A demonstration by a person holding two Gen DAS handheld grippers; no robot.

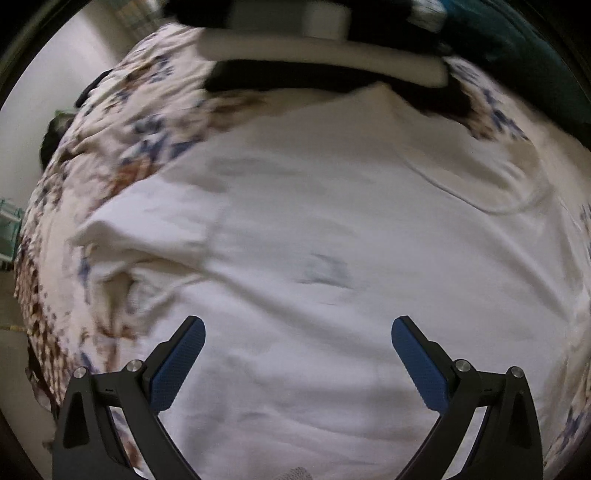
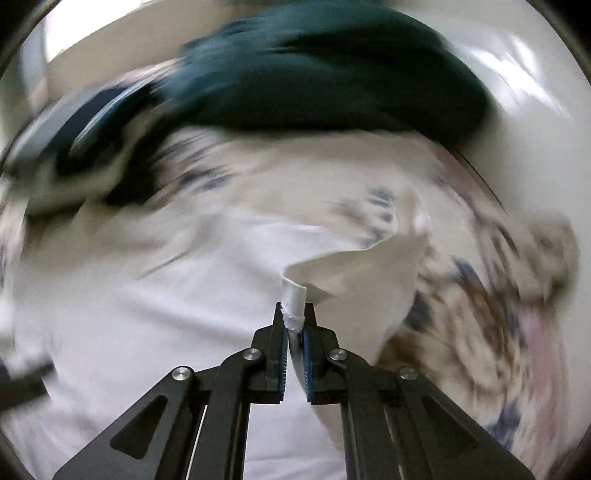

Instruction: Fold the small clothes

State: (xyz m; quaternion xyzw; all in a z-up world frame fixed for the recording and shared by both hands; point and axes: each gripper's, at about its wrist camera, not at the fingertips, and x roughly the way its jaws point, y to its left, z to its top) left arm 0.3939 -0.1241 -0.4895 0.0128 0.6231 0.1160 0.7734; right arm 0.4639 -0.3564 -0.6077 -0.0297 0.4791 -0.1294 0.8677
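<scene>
A white garment (image 1: 314, 229) lies spread on a flower-patterned bedsheet (image 1: 122, 122) and fills most of the left wrist view. My left gripper (image 1: 298, 332) hangs above its near part, jaws wide open and empty. In the right wrist view the same white garment (image 2: 155, 295) shows, blurred. My right gripper (image 2: 294, 317) is shut on a rolled edge of the white garment, which stands up between the fingertips. A lifted flap of it (image 2: 362, 266) runs up and to the right from the grip.
A dark teal cloth (image 2: 325, 66) lies at the far side of the bed, also at the top right of the left wrist view (image 1: 517, 33). A stack of folded dark and white items (image 1: 325, 62) sits beyond the garment. The sheet's edge (image 1: 33, 302) drops off at the left.
</scene>
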